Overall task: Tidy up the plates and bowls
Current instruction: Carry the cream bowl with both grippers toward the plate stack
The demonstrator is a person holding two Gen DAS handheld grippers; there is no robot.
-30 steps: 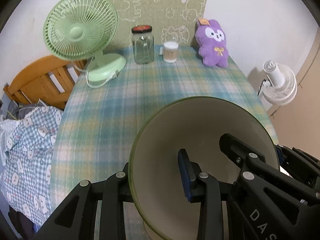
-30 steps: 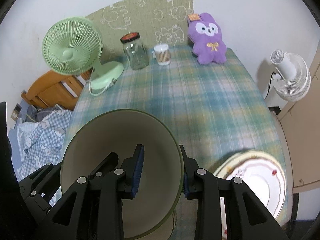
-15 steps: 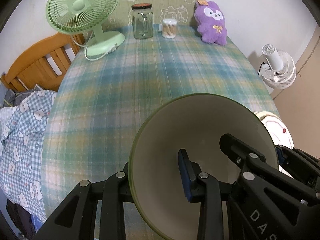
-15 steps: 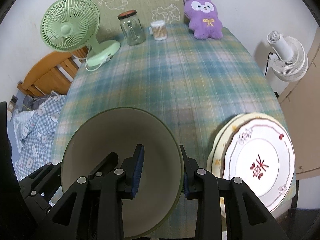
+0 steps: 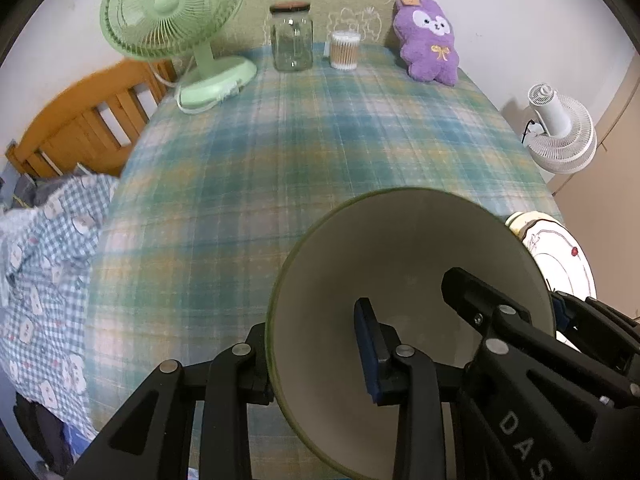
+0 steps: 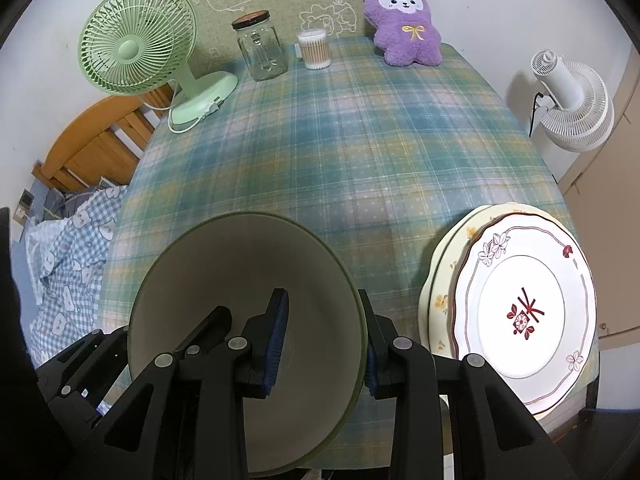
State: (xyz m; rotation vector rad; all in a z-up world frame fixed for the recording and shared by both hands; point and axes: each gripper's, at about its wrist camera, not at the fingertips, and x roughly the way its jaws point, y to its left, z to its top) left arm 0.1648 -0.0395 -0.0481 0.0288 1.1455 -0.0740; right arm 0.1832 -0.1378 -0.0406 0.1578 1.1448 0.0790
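Observation:
A large cream bowl with a green rim (image 5: 408, 272) (image 6: 240, 280) is held above the near edge of the plaid table by both grippers. My left gripper (image 5: 316, 352) is shut on the bowl's left rim, one finger inside and one outside. My right gripper (image 6: 324, 336) is shut on its right rim in the same way. A stack of plates, white floral one (image 6: 524, 312) on top of a cream one (image 6: 440, 292), lies at the table's near right corner; it also shows in the left wrist view (image 5: 560, 256).
At the table's far edge stand a green desk fan (image 6: 136, 44), a glass jar (image 6: 262, 52), a cotton swab tub (image 6: 314, 50) and a purple plush (image 6: 406, 24). A wooden chair (image 6: 96, 148) and checked cloth (image 6: 68, 248) are left; a white fan (image 6: 572, 100) right.
Both grippers and the bowl have shifted relative to the table: the far objects sit lower in the left wrist view and the plates larger in the right wrist view. The grip is unchanged.

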